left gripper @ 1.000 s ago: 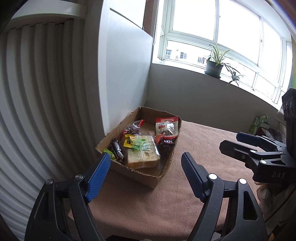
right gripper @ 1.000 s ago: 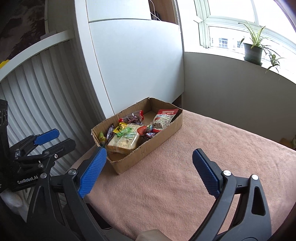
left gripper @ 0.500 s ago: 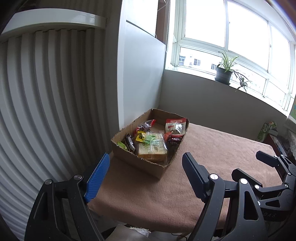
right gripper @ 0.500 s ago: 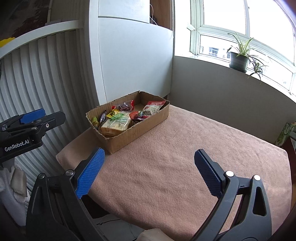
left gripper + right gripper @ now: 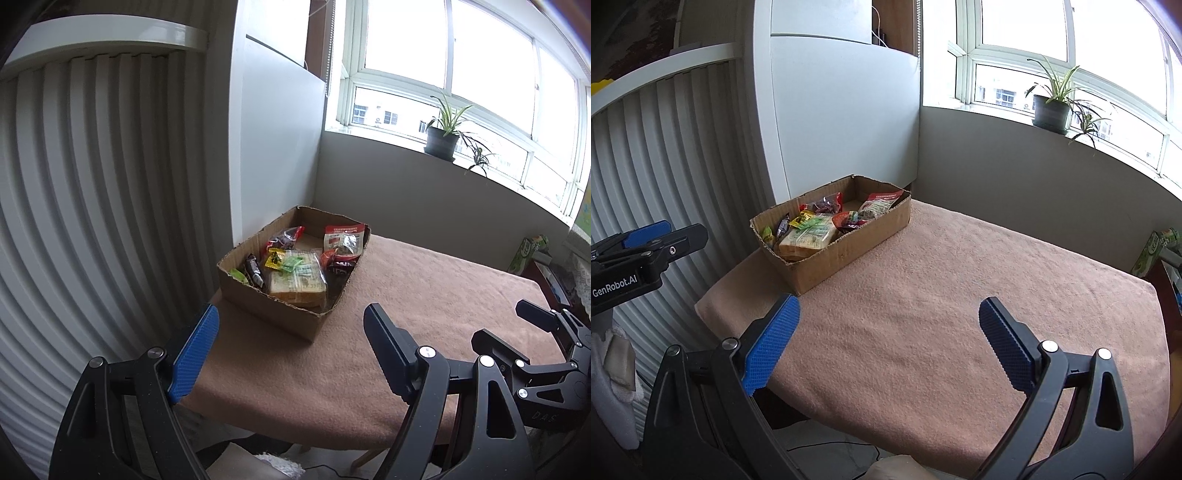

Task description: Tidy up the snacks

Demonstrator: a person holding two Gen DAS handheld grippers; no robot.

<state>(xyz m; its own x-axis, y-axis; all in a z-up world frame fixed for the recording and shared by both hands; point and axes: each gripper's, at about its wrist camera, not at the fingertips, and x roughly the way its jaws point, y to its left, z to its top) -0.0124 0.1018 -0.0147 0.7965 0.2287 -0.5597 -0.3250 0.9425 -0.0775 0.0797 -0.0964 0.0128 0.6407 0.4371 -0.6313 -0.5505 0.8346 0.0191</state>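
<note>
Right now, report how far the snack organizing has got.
Done: the snacks, among them the bread pack and red pouch, all sit in the cardboard box; none lie on the brown cloth. In hand: nothing; left gripper and right gripper are open, short of the box. Left: apparently nothing, maybe tidying inside.

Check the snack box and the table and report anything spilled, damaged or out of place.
Nothing is spilled: every snack sits inside the cardboard box, none on the blanket-covered table. The box rim is ragged, with torn edges, and the packets lie jumbled over the bread pack. Both grippers are open and empty.
</note>
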